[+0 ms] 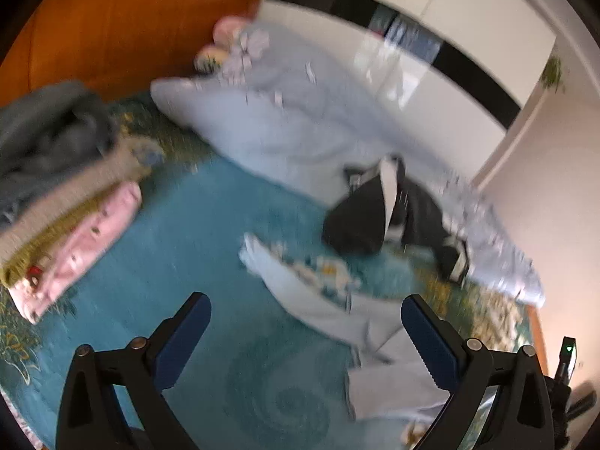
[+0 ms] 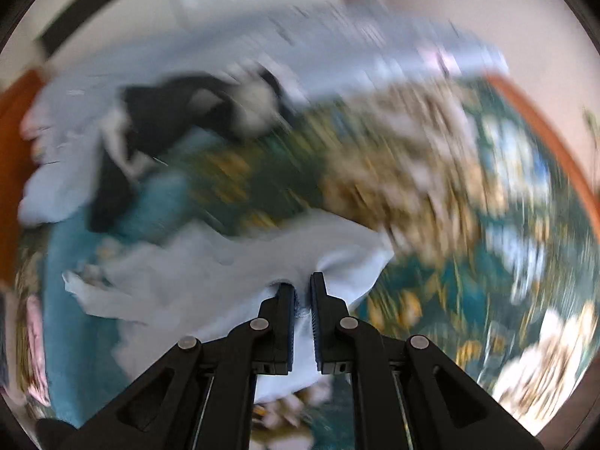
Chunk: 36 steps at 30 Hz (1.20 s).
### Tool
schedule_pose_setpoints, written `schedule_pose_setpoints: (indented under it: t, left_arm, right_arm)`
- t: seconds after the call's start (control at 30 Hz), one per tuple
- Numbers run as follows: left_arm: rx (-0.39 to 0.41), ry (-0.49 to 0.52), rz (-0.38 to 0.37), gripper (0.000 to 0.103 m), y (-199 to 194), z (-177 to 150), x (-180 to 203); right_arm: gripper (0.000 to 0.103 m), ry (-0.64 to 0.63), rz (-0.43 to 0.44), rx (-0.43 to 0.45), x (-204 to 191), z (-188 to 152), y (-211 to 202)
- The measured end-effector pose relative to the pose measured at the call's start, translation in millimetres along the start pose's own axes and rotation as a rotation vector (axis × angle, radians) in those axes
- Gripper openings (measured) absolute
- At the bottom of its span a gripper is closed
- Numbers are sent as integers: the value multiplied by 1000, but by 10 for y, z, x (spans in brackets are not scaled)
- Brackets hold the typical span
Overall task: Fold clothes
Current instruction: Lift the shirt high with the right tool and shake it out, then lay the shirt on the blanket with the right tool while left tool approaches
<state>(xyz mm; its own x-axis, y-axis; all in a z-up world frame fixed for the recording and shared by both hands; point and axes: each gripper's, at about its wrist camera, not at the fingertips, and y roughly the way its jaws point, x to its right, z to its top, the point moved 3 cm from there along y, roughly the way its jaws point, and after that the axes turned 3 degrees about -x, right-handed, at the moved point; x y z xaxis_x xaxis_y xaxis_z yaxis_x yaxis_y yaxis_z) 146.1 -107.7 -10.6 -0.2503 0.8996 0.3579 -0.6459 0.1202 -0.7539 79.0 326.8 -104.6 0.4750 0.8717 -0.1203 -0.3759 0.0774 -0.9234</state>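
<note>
1. Left gripper (image 1: 305,315) hangs with its jaws spread wide and holding nothing above the teal rug (image 1: 195,232); a stack of folded clothes (image 1: 63,202), grey, beige, olive and pink, lies at the far left by the orange sofa (image 1: 112,26).
2. Pale blue garment (image 1: 337,311) lies rumpled across the rug between and just beyond the left fingers, soft, thin and creased, one end trailing toward a black-and-white garment (image 1: 375,210) and a large pale heap (image 1: 292,112) behind.
3. Right gripper (image 2: 302,285) pinches a bunched edge of the pale blue garment (image 2: 210,270), jaws pressed nearly together on the cloth.
4. Risk, as judged: heavy blur in the right view suggests fast movement, and a small pinch on slack fabric could slip free, or the trailing end could snag the dark garment and drag it along.
</note>
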Motion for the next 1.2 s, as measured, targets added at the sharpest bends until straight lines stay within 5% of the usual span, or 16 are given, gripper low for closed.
schedule_pose_setpoints:
  t: [0.2, 0.3, 0.37, 0.57, 0.73, 0.93, 1.0, 1.1, 1.2]
  left_arm:
    - [-160, -24, 8, 103, 483, -174, 131]
    - [-225, -19, 27, 103, 704, -234, 204]
    - [-262, -22, 45, 103, 833, -279, 235]
    - [-354, -98, 51, 102, 1146, -464, 223]
    - [-367, -122, 50, 102, 1197, -588, 191]
    - [-344, -166, 35, 102, 1060, -557, 38]
    - [-333, -165, 41, 102, 1038, -543, 12]
    - [-318, -172, 39, 102, 1035, -521, -3]
    - [-335, -163, 18, 102, 1104, -500, 76]
  right_arm:
    - [8, -28, 9, -32, 266, -100, 66]
    - [26, -120, 4, -51, 247, -169, -3]
    - [49, -182, -6, -64, 256, -233, -49]
    - [53, -257, 0, -47, 207, -503, -315]
    - [53, -416, 224, -121, -752, -832, 86]
    - [53, -626, 272, -232, -1889, -1249, 766]
    - [51, -674, 222, -242, -1997, -1330, 865]
    - [13, -671, 201, -242, -1986, -1327, 868]
    - [7, -589, 280, -255, -1831, -1196, 718]
